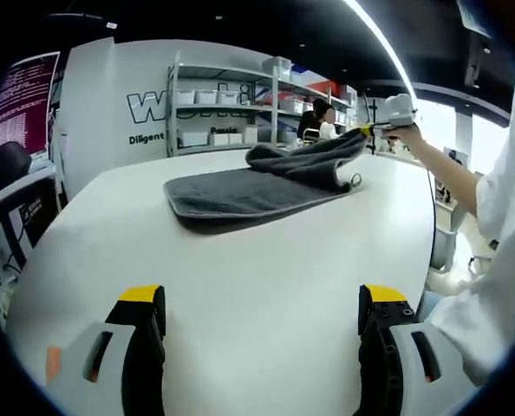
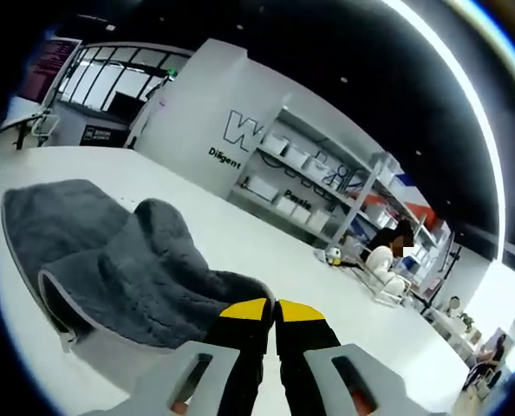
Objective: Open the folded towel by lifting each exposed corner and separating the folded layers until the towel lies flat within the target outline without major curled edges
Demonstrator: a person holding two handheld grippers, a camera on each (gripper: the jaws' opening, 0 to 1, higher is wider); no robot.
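Left gripper view: nearest, the left claw (image 1: 262,316) stands wide open and empty over bare white worktop (image 1: 240,260), well short of the grey towel (image 1: 240,192). Farther off, the towel lies partly flat near the far edge, its right-hand corner drawn up and outward by the right claw (image 1: 368,130). In the right gripper view that claw's (image 2: 270,312) yellow tips are pinched together on the towel's (image 2: 110,251) edge, the cloth sagging away in folds. To do this step well, I would carry the corner low and outward, keeping it taut so the upper layer peels off without curling; the free claw could pin the flat part.
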